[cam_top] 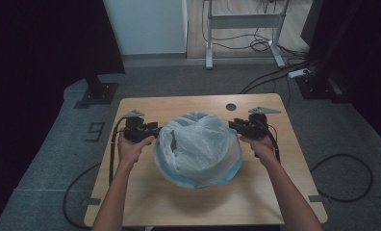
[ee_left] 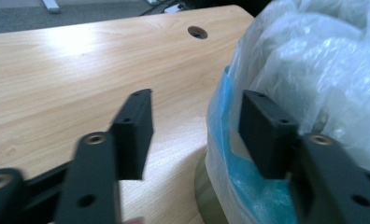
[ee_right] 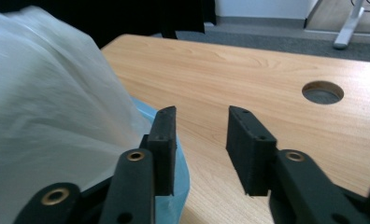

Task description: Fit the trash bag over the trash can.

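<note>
bin liner (cam_top: pixel 198 142): sitting mid-table (cam_top: pixel 256 192) over a blue bin rim (ee_left: pixel 230 168), probably; thin, light, slippery film, tearing easily
hold: pinching gathered film at the rim
left gripper (ee_left: pixel 195 133): jaws standing spread, straddling the rim
right gripper (ee_right: pixel 199 144): jaws standing spread, gripping nothing

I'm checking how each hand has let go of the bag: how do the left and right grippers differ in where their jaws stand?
The left gripper has its jaws straddling the bin's blue rim, one jaw against the plastic bag. The right gripper has only wooden table between its jaws, the bag beside one jaw. The left one's gap looks wider. Both stand open, gripping nothing, on opposite sides of the bag.
</note>
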`<state>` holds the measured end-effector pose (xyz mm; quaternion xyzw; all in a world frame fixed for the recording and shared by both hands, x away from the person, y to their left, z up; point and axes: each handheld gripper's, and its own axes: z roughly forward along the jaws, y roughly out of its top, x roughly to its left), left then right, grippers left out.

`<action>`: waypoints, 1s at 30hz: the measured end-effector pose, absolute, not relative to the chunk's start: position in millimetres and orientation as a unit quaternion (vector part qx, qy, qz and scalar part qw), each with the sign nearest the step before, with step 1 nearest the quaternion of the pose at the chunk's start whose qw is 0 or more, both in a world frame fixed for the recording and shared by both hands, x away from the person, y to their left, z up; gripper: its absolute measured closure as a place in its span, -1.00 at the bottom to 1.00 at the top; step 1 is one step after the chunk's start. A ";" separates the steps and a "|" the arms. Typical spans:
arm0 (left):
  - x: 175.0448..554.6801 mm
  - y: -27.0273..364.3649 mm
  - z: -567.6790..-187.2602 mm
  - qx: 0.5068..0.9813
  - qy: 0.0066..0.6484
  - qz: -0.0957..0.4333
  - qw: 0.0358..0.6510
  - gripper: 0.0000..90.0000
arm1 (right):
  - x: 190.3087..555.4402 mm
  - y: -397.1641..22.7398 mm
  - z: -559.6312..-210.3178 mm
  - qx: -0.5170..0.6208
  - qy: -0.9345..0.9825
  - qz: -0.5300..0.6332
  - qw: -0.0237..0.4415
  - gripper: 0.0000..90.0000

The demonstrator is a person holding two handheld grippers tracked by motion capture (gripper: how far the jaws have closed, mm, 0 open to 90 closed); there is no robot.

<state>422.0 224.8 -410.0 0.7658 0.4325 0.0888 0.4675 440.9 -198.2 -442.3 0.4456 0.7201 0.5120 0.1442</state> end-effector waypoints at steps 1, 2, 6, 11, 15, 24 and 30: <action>421.2 226.0 -408.8 0.765 0.432 0.091 0.469 -0.06 | 439.4 -199.7 -440.4 0.444 0.719 0.515 0.143 0.33; 420.2 227.4 -407.5 0.764 0.431 0.091 0.471 -0.09 | 437.5 -200.9 -438.4 0.443 0.719 0.516 0.144 0.30; 412.2 233.4 -402.7 0.767 0.418 0.091 0.478 -0.09 | 426.9 -206.1 -431.8 0.429 0.722 0.524 0.141 0.23; 396.9 241.7 -398.6 0.776 0.403 0.093 0.476 -0.09 | 407.5 -213.3 -423.6 0.398 0.733 0.537 0.124 0.14; 385.0 248.4 -397.1 0.777 0.394 0.089 0.482 -0.09 | 388.7 -218.9 -418.7 0.373 0.743 0.545 0.110 0.08; 353.6 251.3 -397.2 0.803 0.339 0.074 0.485 -0.13 | 350.5 -225.3 -424.5 0.304 0.768 0.560 0.061 -0.16; 339.7 248.5 -399.0 0.815 0.308 0.063 0.487 -0.20 | 343.9 -218.8 -430.2 0.279 0.777 0.563 0.042 -0.21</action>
